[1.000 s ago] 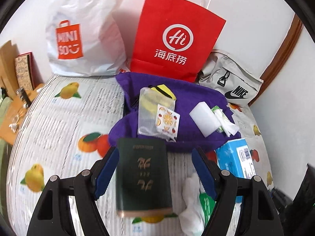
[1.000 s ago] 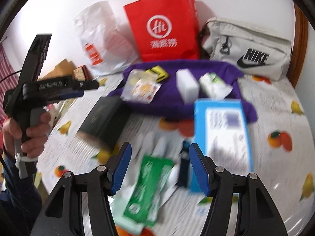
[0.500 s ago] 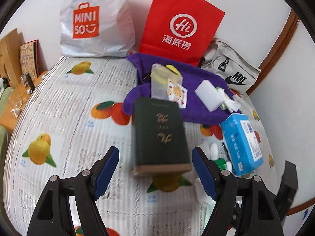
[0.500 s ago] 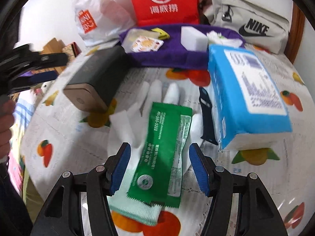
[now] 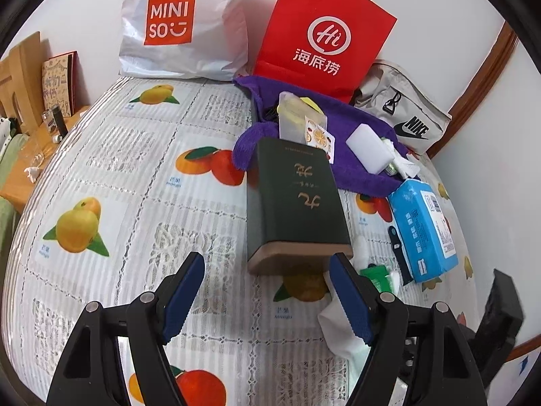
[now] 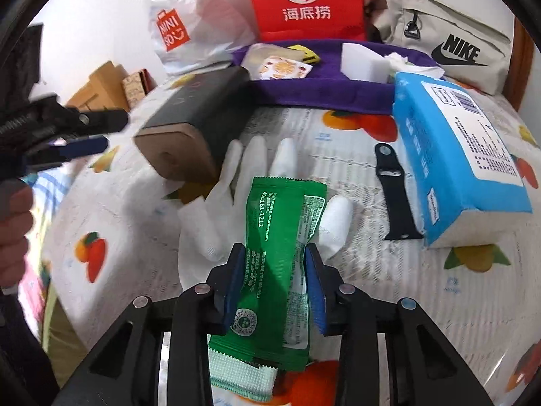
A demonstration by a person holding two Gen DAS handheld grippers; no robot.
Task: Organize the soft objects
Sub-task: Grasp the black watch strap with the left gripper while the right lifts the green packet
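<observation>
**Right gripper clamped on the green packet, left gripper spread and empty**

Your right gripper point(image 6: 274, 282) is closed on the green packet point(image 6: 280, 237); both blue pads point(image 6: 235, 284) press against its long sides, and the packet buckles slightly between them. The packet lies over a white glove point(image 6: 236, 182), whose fingertips point toward the far wall. A pale green cloth edge point(image 6: 241, 377) shows beneath the packet's near end.

Your left gripper point(image 5: 267, 299) has its fingers wide apart with nothing between them. It hovers above the fruit-print tablecloth point(image 5: 135, 176), just short of the near end of the dark green box point(image 5: 294, 203).

Position of surrounding items:
- The blue tissue pack point(image 6: 463, 149) lies to the right of the packet, with a black strap point(image 6: 394, 189) between them.
- The purple towel point(image 6: 324, 91) lies beyond the box and carries a white sponge point(image 6: 363, 62), a fruit-print sachet point(image 6: 284, 67) and a crumpled wrapper point(image 6: 410, 64).
- A red paper bag point(image 5: 324, 34), a white plastic bag point(image 5: 182, 23) and a beige waist bag point(image 5: 404, 115) stand along the wall
</observation>
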